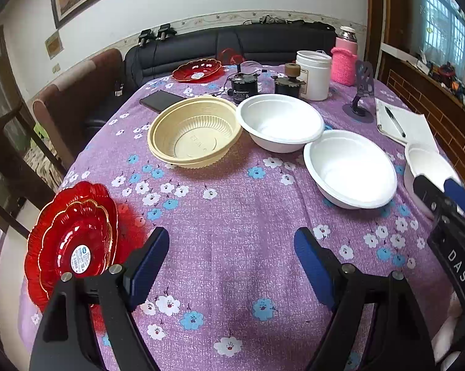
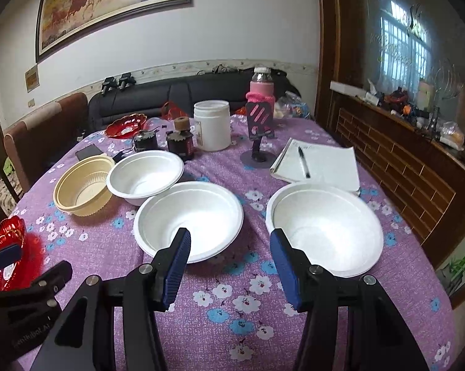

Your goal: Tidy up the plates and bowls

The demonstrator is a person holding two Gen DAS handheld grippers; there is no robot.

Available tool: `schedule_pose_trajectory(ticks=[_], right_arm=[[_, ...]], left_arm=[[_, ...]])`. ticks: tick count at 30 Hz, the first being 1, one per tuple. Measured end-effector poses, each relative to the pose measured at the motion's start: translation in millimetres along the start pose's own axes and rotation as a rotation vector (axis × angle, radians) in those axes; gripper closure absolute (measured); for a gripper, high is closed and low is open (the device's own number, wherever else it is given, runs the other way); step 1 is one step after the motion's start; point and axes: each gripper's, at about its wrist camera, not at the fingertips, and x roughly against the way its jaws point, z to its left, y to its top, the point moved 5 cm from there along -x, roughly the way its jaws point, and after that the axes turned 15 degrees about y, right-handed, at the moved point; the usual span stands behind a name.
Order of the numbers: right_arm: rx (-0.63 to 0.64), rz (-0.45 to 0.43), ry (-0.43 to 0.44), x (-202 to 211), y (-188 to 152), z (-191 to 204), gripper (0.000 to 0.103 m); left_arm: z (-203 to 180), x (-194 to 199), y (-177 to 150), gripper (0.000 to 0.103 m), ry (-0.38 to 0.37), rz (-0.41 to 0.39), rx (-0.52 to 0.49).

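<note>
Three white bowls stand on the purple flowered table: the far one (image 1: 280, 122) (image 2: 145, 174), the middle one (image 1: 351, 168) (image 2: 189, 219) and the right one (image 1: 424, 160) (image 2: 325, 228). A cream ribbed bowl (image 1: 195, 131) (image 2: 84, 188) sits left of them. Stacked red plates (image 1: 74, 244) (image 2: 5, 247) lie at the near left edge. Another red plate (image 1: 198, 70) (image 2: 125, 125) sits at the far end. My left gripper (image 1: 231, 256) is open and empty over bare cloth, right of the red stack. My right gripper (image 2: 230, 261) is open and empty, between the middle and right white bowls.
A black phone (image 1: 161, 100), two dark round gadgets (image 1: 244, 85), a white jar (image 1: 314, 74), a pink-sleeved bottle (image 1: 345, 58), a phone stand (image 1: 362, 92) and a notebook with pen (image 1: 399, 123) crowd the far side. A sofa (image 1: 232, 43) and chair (image 1: 74, 92) stand behind.
</note>
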Motion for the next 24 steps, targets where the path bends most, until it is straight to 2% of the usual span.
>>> schedule_pose_trajectory(ticks=[6, 9, 12, 15, 19, 22, 24], right_arm=[[-0.082, -0.054, 0.045, 26.0, 16.0, -16.3, 0.046], [-0.143, -0.02, 0.111, 29.5, 17.6, -24.0, 0.046], [-0.157, 0.0, 0.1, 32.2, 11.8, -29.1, 0.046], [-0.183, 0.017, 0.095, 34.2, 2.1, -33.4, 0.046], [-0.191, 0.067, 0.066, 29.9, -13.9, -35.0, 0.046], [-0.182, 0.098, 0.036, 27.1, -22.6, -34.6, 0.046], [-0.18, 0.108, 0.026, 27.0, -25.1, -33.6, 0.046]], left_arm=[[13.9, 1.3, 1.1, 0.021, -0.025, 0.008, 0.036], [18.5, 17.4, 6.4, 0.021, -0.101, 0.008, 0.066], [19.6, 57.4, 18.8, 0.021, -0.264, 0.029, 0.085], [19.9, 123.0, 33.0, 0.021, -0.537, 0.032, 0.086], [18.8, 206.3, 35.5, 0.02, -0.765, -0.055, 0.02], [18.3, 257.5, 28.6, 0.012, -0.881, -0.134, -0.053], [20.2, 278.2, 24.8, 0.012, -0.921, -0.168, -0.079]])
